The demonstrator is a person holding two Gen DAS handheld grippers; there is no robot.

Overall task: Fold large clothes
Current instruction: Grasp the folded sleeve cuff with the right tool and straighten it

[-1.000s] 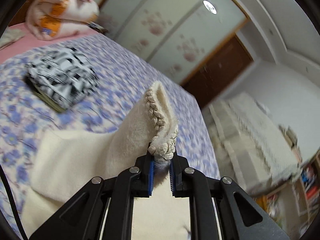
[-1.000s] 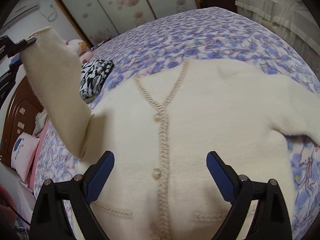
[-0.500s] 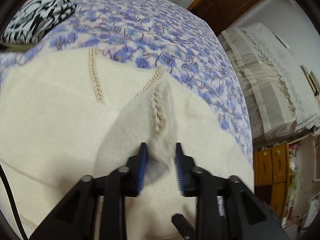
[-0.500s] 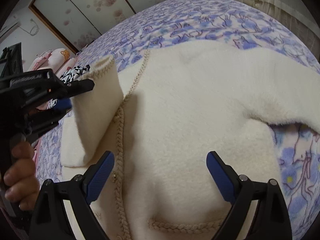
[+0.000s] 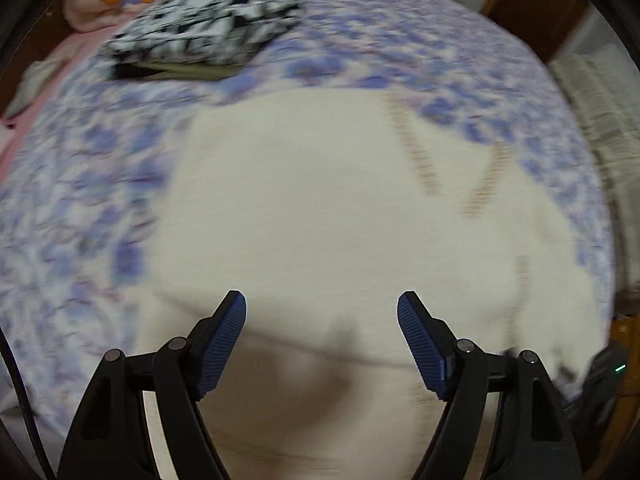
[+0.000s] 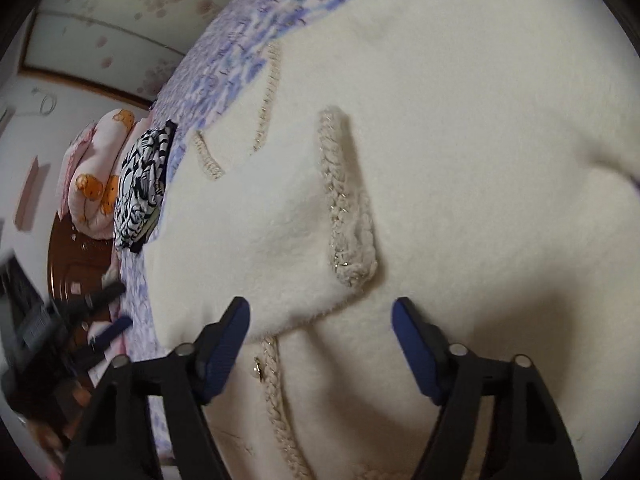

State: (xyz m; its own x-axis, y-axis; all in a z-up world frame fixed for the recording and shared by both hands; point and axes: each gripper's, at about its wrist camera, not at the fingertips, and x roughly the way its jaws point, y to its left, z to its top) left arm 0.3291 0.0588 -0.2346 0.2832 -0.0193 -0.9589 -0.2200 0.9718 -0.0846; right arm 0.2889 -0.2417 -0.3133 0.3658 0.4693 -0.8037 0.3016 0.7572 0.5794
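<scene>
A bed [image 5: 80, 184] with a blue-flowered sheet, floral wardrobe doors [image 6: 120, 32] behind, a dark wooden headboard [image 6: 76, 256].

Cream fuzzy cardigan [image 6: 460, 128] spread flat, front up, on bed with purple floral sheet [image 6: 240, 40]. Braided beige trim [image 6: 276, 392] along V-neck and down button placket; pearl-like button [image 6: 258, 369] on placket. One sleeve [image 6: 288, 240] folded across chest, lying diagonally over body, braided cuff [image 6: 344, 200] near centre front, flat on fabric. Other sleeve runs off toward picture's right edge in right wrist view. Left wrist view blurred: cardigan [image 5: 340, 208] fills centre, V-neck trim faint.
</scene>
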